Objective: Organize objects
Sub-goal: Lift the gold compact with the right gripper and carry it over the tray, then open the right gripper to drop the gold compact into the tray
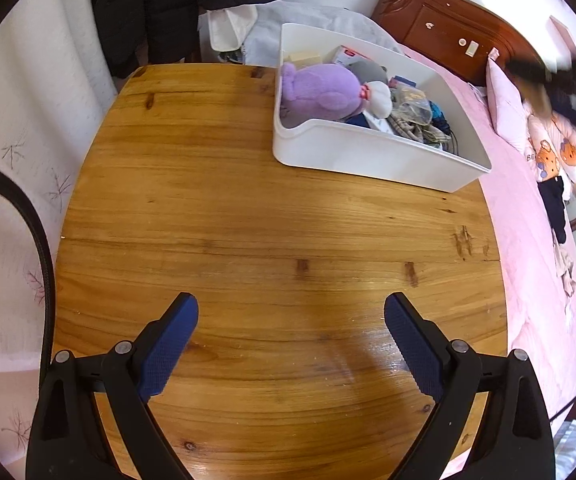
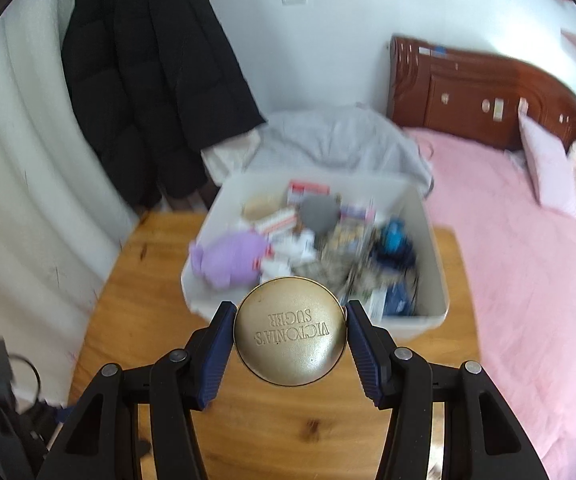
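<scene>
Left hand-held gripper [image 1: 291, 344] fills the bottom of the left wrist view, its two black arms spread wide and its blue ribbed pads [image 1: 170, 346] well apart with nothing between them. Beneath it lies a wooden bench [image 1: 248, 220] with a glossy, knotty top, bare across the middle of the frame. At the upper right of the bench sits a white plastic bin [image 1: 368, 156], one corner reaching the bench's right edge. Inside the bin, at its left end, lies a purple plush toy [image 1: 320, 88], and to the right of it a jumble of small packets, cloth and cords. A bed with a pink cover [image 1: 528, 240] runs down the right side of the frame, with a dark wooden headboard [image 1: 448, 24] at the upper right. A black coat [image 1: 160, 0] hangs at the top left.

Right hand-held gripper [image 2: 290, 340] sits at the lower centre of the right wrist view, its blue pads clamped on the two sides of a round gold tin [image 2: 290, 330]. The tin's lid faces the camera with raised lettering that reads upside down. The tin is held in the air, in front of the near rim of the white bin [image 2: 428, 320]. The background is blurred: the purple toy [image 2: 232, 258] shows at the bin's left, the bench [image 2: 136, 280] below, the black coat [image 2: 148, 80] at the upper left, and the pink bed [image 2: 528, 280] on the right.
</scene>
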